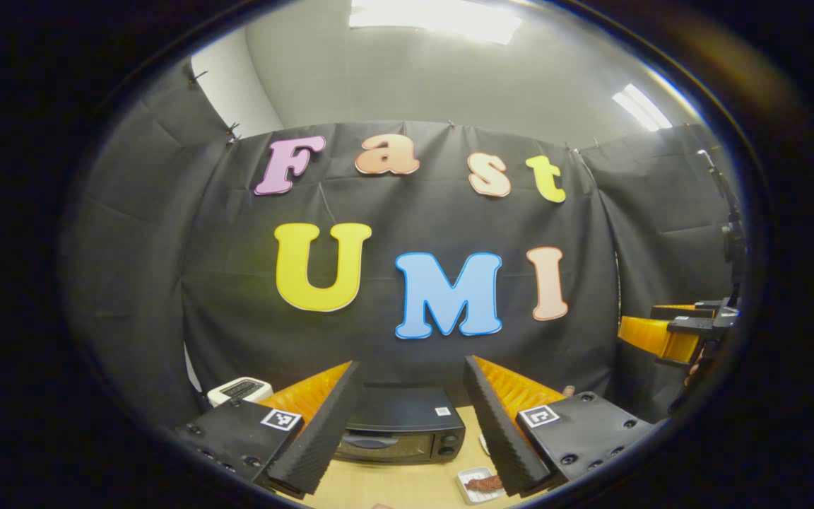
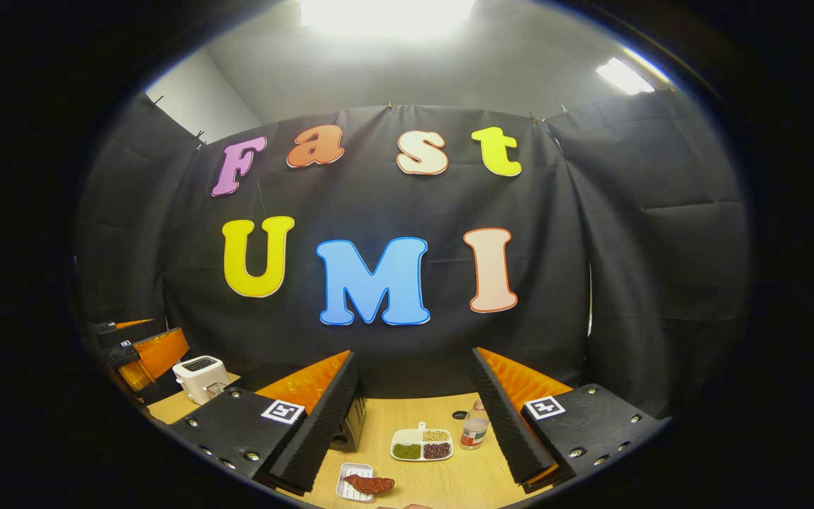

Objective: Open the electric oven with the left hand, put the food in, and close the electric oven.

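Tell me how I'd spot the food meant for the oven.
Start at the black electric oven on the wooden table. In front of it, to its right, lies a small white tray holding a reddish-brown piece of food. Unlike the divided dish of beans nearby, it holds one piece.

Glossy black oven (image 1: 401,430) on a smooth wood-grain table (image 2: 442,481).

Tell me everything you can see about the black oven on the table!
The small black electric oven is a boxy countertop appliance that looks like metal. Its dark glass door has a curved handle near the top and is shut. Two round knobs sit on the right of its front, and a small white sticker marks its flat top. It stands upright on the light wooden table, against the booth's black wall, straight ahead between the left claw's open fingers. Nothing touches it.
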`<state>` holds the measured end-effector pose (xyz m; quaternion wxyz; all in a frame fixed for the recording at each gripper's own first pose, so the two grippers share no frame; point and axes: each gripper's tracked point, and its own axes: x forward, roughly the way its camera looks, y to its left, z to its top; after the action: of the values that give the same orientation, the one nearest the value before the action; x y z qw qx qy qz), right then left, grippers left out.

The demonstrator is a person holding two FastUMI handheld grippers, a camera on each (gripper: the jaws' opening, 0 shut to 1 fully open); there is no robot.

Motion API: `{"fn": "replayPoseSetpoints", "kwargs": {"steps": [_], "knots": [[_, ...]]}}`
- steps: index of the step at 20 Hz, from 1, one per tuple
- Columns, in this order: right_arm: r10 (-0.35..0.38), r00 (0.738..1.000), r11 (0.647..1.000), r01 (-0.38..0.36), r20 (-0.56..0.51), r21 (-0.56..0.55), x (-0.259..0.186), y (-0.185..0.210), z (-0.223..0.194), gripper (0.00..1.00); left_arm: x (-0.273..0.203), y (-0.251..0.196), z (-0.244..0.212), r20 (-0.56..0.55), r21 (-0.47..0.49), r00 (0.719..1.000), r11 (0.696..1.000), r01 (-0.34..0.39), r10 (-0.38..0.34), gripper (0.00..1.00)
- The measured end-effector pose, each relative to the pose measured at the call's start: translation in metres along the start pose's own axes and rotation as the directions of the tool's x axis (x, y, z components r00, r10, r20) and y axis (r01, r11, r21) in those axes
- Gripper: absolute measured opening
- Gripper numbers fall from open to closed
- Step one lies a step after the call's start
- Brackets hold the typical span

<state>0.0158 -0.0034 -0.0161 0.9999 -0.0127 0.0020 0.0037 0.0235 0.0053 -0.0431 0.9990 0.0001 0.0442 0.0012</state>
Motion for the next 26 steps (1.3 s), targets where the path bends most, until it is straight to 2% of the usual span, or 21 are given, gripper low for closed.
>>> {"fn": "replayPoseSetpoints", "kwargs": {"steps": [2,6,9,10,11,13,15,17,18,20,25,26], "knots": [[0.008,1.000,1.000,-0.008,-0.013,0.000,0.005,0.002,-0.006,0.98,0.005,0.002,-0.013,-0.032,-0.003,0.999,1.000,0.001,-0.002,0.96],[0.007,0.999,1.000,-0.007,-0.033,0.007,0.016,0.001,-0.016,0.98,0.019,0.011,-0.059,-0.148,-0.023,0.989,1.000,-0.007,0.004,0.99],[0.005,0.998,1.000,-0.004,-0.056,0.007,0.023,-0.001,-0.028,0.98,0.038,0.017,-0.090,-0.200,-0.032,0.980,0.999,0.004,-0.011,0.96],[-0.002,0.998,1.000,0.002,-0.064,0.006,0.025,-0.003,-0.032,0.98,0.045,0.020,-0.101,-0.218,-0.025,0.976,1.000,0.006,-0.011,0.99],[-0.009,0.997,1.000,0.009,-0.073,0.007,0.026,-0.006,-0.036,0.98,0.052,0.024,-0.111,-0.230,-0.016,0.973,1.000,0.007,-0.011,0.96],[-0.021,0.996,1.000,0.022,-0.090,0.008,0.030,-0.009,-0.044,0.98,0.069,0.033,-0.132,-0.259,-0.018,0.966,1.000,0.002,-0.007,0.99],[-0.033,0.994,0.999,0.033,-0.106,0.002,0.033,-0.012,-0.051,0.98,0.084,0.042,-0.155,-0.293,-0.033,0.956,0.999,-0.013,0.003,0.96],[-0.041,0.992,0.999,0.041,-0.120,-0.005,0.037,-0.013,-0.055,0.98,0.102,0.047,-0.176,-0.329,-0.036,0.944,0.999,-0.017,0.004,0.99],[-0.044,0.991,0.999,0.043,-0.124,-0.007,0.039,-0.013,-0.057,0.98,0.110,0.048,-0.186,-0.344,-0.033,0.939,0.999,-0.016,0.004,0.96],[-0.046,0.990,0.999,0.046,-0.132,-0.010,0.044,-0.012,-0.060,0.98,0.129,0.054,-0.206,-0.377,-0.028,0.926,0.999,-0.023,0.011,0.99],[-0.051,0.988,0.999,0.048,-0.148,-0.024,0.051,-0.008,-0.066,0.98,0.162,0.065,-0.257,-0.439,0.005,0.898,1.000,-0.020,0.020,0.94],[-0.054,0.987,0.998,0.050,-0.153,-0.028,0.052,-0.008,-0.067,0.98,0.168,0.065,-0.267,-0.454,0.007,0.891,1.000,-0.015,0.016,0.99]]}}
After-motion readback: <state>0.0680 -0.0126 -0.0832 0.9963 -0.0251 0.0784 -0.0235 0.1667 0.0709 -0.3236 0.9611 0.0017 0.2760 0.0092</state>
